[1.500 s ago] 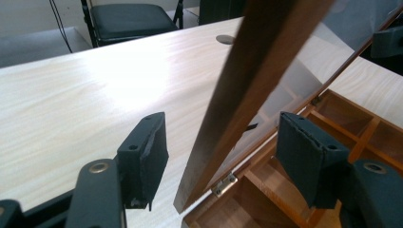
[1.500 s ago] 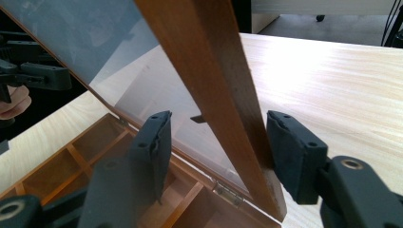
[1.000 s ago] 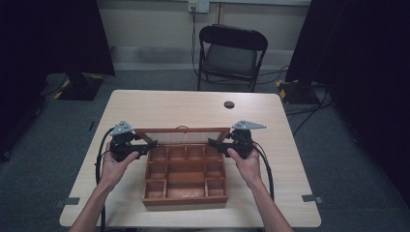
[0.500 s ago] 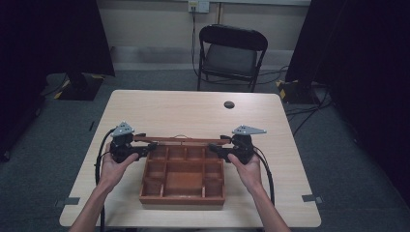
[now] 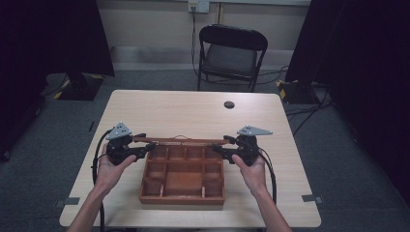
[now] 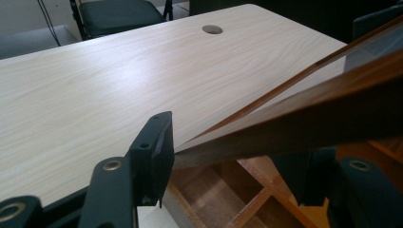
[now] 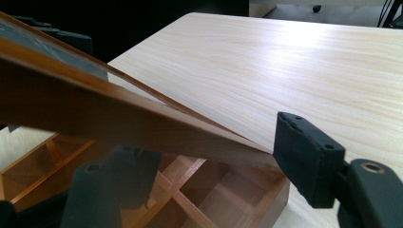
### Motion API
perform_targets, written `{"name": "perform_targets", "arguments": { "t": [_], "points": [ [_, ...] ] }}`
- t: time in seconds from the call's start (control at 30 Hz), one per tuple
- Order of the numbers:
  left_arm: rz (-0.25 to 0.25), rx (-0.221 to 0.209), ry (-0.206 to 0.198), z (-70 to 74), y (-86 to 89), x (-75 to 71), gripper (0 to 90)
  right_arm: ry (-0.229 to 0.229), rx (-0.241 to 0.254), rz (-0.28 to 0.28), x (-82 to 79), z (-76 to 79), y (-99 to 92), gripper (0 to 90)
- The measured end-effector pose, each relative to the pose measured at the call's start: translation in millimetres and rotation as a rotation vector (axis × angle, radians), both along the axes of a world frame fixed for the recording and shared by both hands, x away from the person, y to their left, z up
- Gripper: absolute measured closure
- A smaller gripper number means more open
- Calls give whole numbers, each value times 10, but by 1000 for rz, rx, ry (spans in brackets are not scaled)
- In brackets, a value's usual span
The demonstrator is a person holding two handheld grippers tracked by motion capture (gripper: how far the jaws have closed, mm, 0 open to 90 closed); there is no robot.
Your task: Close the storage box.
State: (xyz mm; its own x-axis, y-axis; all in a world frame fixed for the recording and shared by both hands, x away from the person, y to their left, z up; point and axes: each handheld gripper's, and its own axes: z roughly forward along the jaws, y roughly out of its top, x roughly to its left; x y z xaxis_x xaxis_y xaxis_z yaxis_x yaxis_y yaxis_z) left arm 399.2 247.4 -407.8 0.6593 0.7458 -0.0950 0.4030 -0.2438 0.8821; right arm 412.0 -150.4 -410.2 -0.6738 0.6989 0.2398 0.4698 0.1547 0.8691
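Wooden and reddish-brown, the compartment box [image 5: 183,176] sits on the pale table [image 5: 193,108] just before the person, its hinged lid [image 5: 181,141] held up by both tongs at the box's far edge. Compared with a second ago, the box lies slightly closer to the person and the lid stands a bit lower over the compartments, while both hands have barely shifted. The left gripper [image 5: 145,149] has just been closing and now pinches the lid's left end; the right gripper [image 5: 218,148] pinches the right end. From above, the lid reads as a thin bar between the two tools. The left gripper view adds what that hides: a clear pane in the lid's frame [image 6: 304,111] and the dividers beneath. The right gripper view shows the lid's edge [image 7: 133,121] meeting the black pad, with open compartments [image 7: 190,190] below.
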Motion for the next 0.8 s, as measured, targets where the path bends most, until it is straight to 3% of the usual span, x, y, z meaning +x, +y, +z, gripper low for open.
{"name": "perform_targets", "arguments": {
  "t": [0.2, 0.4, 0.8],
  "points": [
    [-14, 38, 1, 1, -8, -62, 400, 18, -12, -1, -67, 16, -10, 351],
    [-16, 17, 15, -63, 40, -153, 397, 30, -35, 7, -148, -19, -11, 347],
    [-2, -12, 43, -163, 39, -258, 389, 49, -29, 10, -235, -115, -23, 341]
  ]
}}
